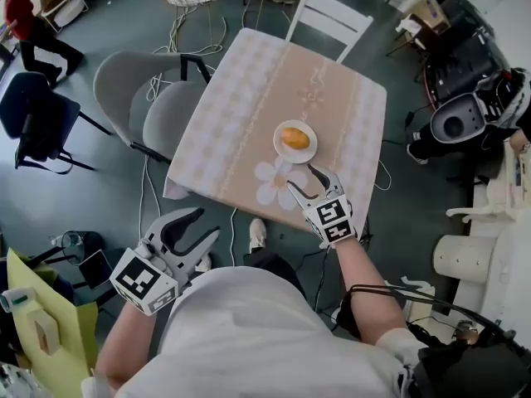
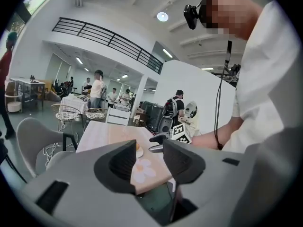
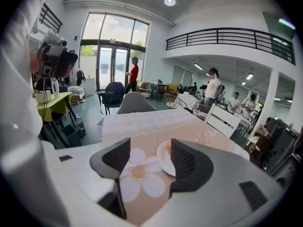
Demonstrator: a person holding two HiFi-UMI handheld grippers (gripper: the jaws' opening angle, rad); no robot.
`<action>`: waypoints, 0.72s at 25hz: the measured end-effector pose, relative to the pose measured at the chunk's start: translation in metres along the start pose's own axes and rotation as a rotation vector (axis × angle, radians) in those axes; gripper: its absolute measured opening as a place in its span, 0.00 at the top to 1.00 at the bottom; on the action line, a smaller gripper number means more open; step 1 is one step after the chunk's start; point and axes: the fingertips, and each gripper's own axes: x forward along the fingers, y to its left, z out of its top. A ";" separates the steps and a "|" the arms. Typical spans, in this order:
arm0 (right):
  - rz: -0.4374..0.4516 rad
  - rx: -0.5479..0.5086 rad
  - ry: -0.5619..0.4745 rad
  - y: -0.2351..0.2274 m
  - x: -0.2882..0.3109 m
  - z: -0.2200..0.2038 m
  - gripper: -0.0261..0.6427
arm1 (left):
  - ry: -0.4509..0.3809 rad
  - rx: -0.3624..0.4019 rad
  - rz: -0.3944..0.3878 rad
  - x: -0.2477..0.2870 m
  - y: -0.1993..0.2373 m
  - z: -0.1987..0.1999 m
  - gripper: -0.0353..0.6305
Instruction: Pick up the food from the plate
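Rounded yellow food point(image 1: 295, 138) sits on white plate point(image 1: 281, 151), centre of bench point(image 1: 241, 98). Right claw point(image 1: 302, 177) open, empty, just below; left claw point(image 1: 207, 222) open, lower left. Judged light, soft: grip flanks gently.

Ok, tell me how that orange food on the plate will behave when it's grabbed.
The orange food looks rounded and smooth, so it may roll or slip when squeezed. The small white plate under it looks light and could slide on the tablecloth.
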 end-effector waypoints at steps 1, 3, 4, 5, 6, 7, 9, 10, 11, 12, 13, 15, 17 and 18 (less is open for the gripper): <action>0.006 -0.015 0.010 -0.016 0.012 -0.004 0.56 | 0.000 -0.001 0.015 0.011 0.001 0.005 0.69; 0.027 -0.042 0.035 -0.042 0.034 -0.013 0.55 | 0.003 -0.002 0.044 0.029 0.004 0.014 0.69; 0.042 -0.055 0.051 -0.052 0.044 -0.018 0.54 | 0.004 -0.004 0.060 0.036 0.006 0.017 0.68; 0.057 -0.071 0.069 -0.061 0.055 -0.022 0.53 | 0.006 -0.010 0.079 0.042 0.008 0.020 0.68; 0.071 -0.093 0.091 -0.069 0.066 -0.027 0.52 | 0.009 -0.016 0.099 0.047 0.010 0.021 0.68; 0.084 -0.116 0.116 -0.076 0.077 -0.033 0.51 | 0.012 -0.022 0.120 0.051 0.012 0.022 0.68; 0.108 -0.156 0.159 -0.086 0.095 -0.043 0.47 | 0.020 -0.035 0.156 0.058 0.014 0.022 0.68; 0.120 -0.171 0.171 -0.089 0.102 -0.047 0.46 | 0.023 -0.042 0.171 0.061 0.015 0.022 0.68; 0.132 -0.182 0.178 -0.090 0.109 -0.049 0.45 | 0.028 -0.049 0.186 0.063 0.015 0.021 0.68; 0.146 -0.191 0.182 -0.090 0.116 -0.050 0.44 | 0.034 -0.056 0.199 0.065 0.016 0.020 0.68; 0.161 -0.199 0.184 -0.089 0.122 -0.051 0.44 | 0.040 -0.062 0.212 0.066 0.017 0.019 0.68; 0.183 -0.215 0.188 -0.087 0.133 -0.053 0.44 | 0.049 -0.071 0.232 0.068 0.018 0.017 0.68; 0.191 -0.226 0.198 -0.087 0.142 -0.057 0.44 | 0.050 -0.075 0.249 0.068 0.019 0.016 0.68; 0.190 -0.228 0.204 -0.087 0.146 -0.060 0.44 | 0.050 -0.076 0.257 0.068 0.020 0.016 0.68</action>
